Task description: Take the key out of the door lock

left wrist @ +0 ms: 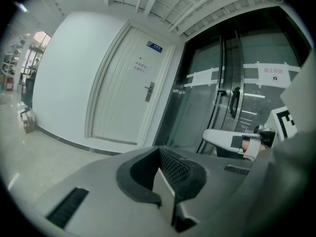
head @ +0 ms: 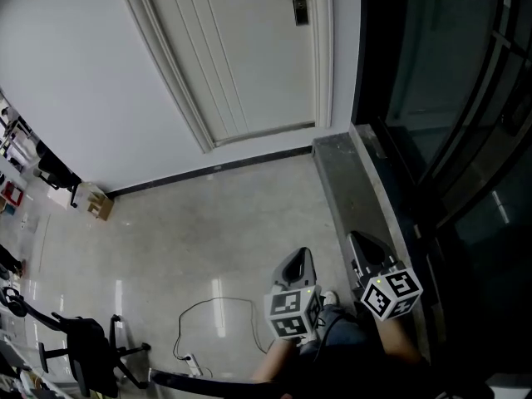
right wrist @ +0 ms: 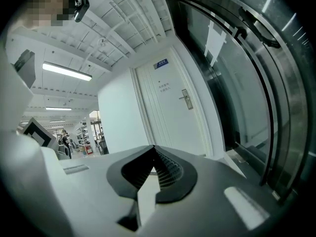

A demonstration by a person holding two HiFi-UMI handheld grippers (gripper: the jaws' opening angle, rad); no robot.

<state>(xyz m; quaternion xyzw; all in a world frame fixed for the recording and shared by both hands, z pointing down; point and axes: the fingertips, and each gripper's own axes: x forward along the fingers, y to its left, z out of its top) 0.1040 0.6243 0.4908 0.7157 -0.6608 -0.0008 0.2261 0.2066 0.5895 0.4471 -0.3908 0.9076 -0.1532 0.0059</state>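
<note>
Stands well back from the white door [head: 249,56], with a cardboard box [head: 100,205] by the wall at left. Holds the left gripper [head: 299,261] low over the grey floor [head: 208,239], jaws pressed together on nothing. Faces the door lock [head: 299,0] far ahead, well apart from both grippers; cannot make out the key there. Holds the right gripper [head: 366,244] just beside the left one, by the stone ledge [head: 349,181] under the glass wall [head: 449,98], jaws likewise closed and empty.

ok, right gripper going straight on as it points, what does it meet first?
Likely the white door, left of and below its lock handle. Nothing shows between the right gripper and the door, but it is far off, so the exact spot is uncertain.
</note>
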